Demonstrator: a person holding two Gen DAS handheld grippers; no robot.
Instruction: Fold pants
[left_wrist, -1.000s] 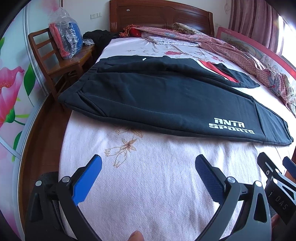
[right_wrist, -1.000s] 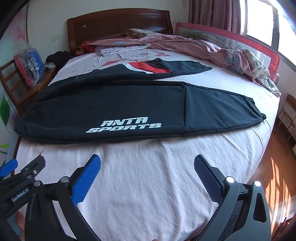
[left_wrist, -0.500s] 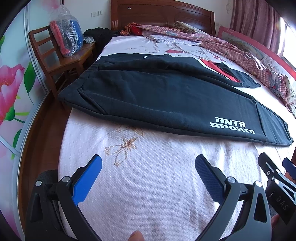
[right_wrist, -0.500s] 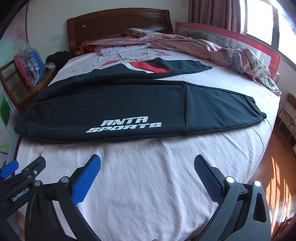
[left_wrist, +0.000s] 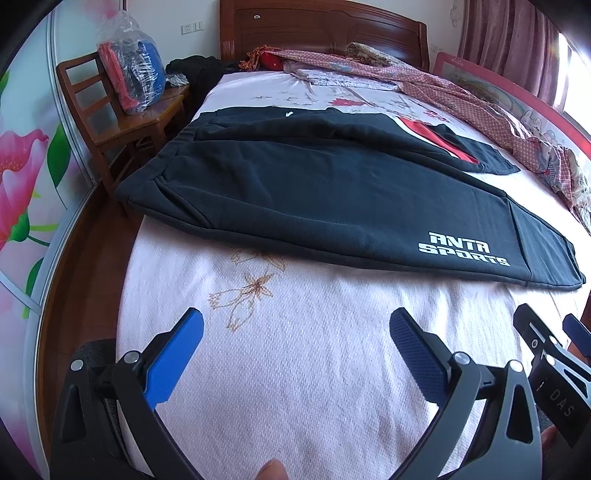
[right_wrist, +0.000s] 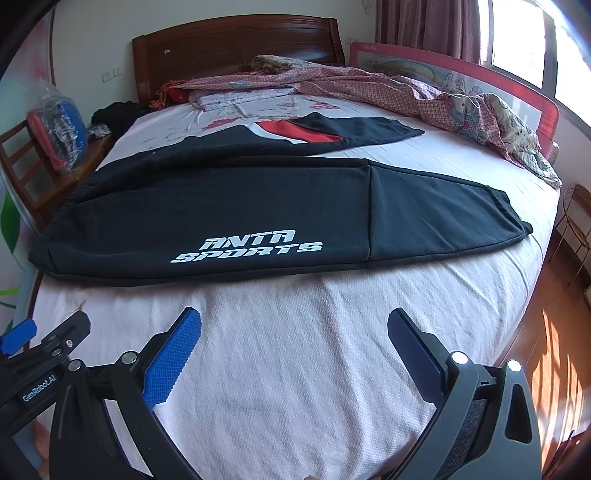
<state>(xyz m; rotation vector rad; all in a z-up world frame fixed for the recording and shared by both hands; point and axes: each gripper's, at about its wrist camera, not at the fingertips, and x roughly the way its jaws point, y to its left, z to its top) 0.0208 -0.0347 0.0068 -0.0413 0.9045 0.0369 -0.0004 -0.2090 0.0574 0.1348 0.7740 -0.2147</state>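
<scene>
Pink bedsheet (left_wrist: 295, 369) carries black pants (left_wrist: 332, 192) laid flat across the bed, "ANTA SPORTS" printed white on one leg. Left gripper (left_wrist: 295, 332) and right gripper (right_wrist: 293, 325) hover nearby, jaws spread wide, empty; "GenRobot.AI" marks one.

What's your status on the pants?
Left gripper and right gripper open, empty. Pants flat on bed, unfolded. Nothing in the way.

Bed (left_wrist: 295, 369), pale pink floral sheet: black pants (left_wrist: 332, 192) lying spread flat across it; rumpled patterned quilt (right_wrist: 424, 92) lying along far edge by headboard.
</scene>
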